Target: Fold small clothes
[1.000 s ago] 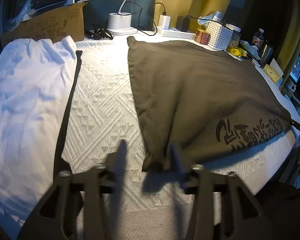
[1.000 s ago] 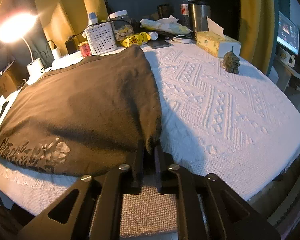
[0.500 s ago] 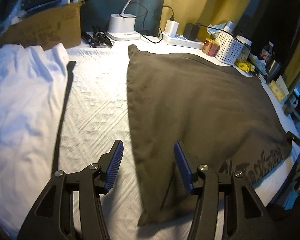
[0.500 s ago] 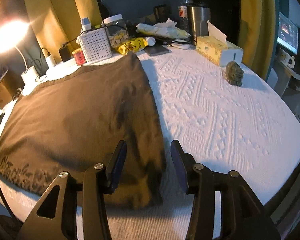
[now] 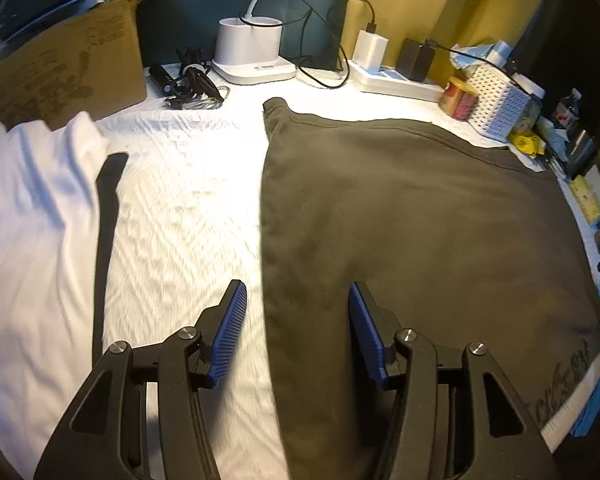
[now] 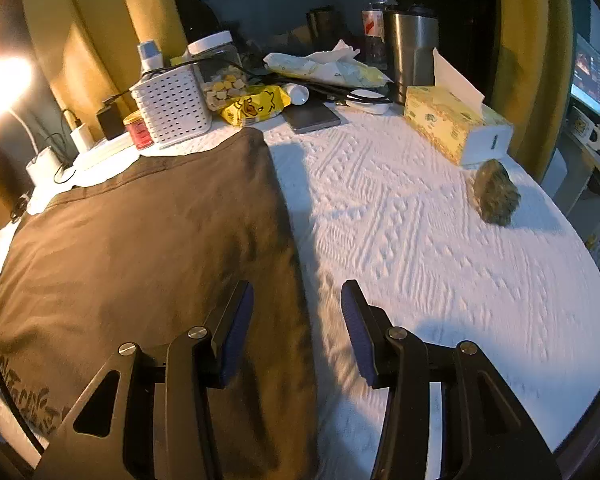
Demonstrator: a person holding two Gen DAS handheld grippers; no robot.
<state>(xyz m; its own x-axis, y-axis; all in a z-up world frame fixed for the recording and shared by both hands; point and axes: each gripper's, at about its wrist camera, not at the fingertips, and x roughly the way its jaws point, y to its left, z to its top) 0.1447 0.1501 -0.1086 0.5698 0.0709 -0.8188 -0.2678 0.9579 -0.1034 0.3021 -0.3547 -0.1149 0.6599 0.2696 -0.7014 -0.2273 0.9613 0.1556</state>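
A dark olive-brown garment (image 5: pixel 412 224) with black lettering on one end lies flat on the white textured cloth (image 5: pixel 180 216). My left gripper (image 5: pixel 296 300) is open and empty, hovering over the garment's left edge, one finger on each side of that edge. In the right wrist view the same garment (image 6: pixel 148 248) fills the left half. My right gripper (image 6: pixel 298 300) is open and empty above the garment's right edge, one finger over the fabric, the other over the white cloth (image 6: pixel 420 248).
White clothes (image 5: pixel 32 240) with a black strap (image 5: pixel 106 208) lie at the left. A cardboard box (image 5: pixel 60 76), lamp base (image 5: pixel 252 50), power strip (image 5: pixel 392 80) and white basket (image 5: pixel 496 104) line the back. A tissue box (image 6: pixel 452 128), steel tumbler (image 6: pixel 412 56) and a small stone-like object (image 6: pixel 496 192) stand at the right.
Both grippers opened, let go of the garment's near corners, and moved forward along its side edges. The garment now lies flat.
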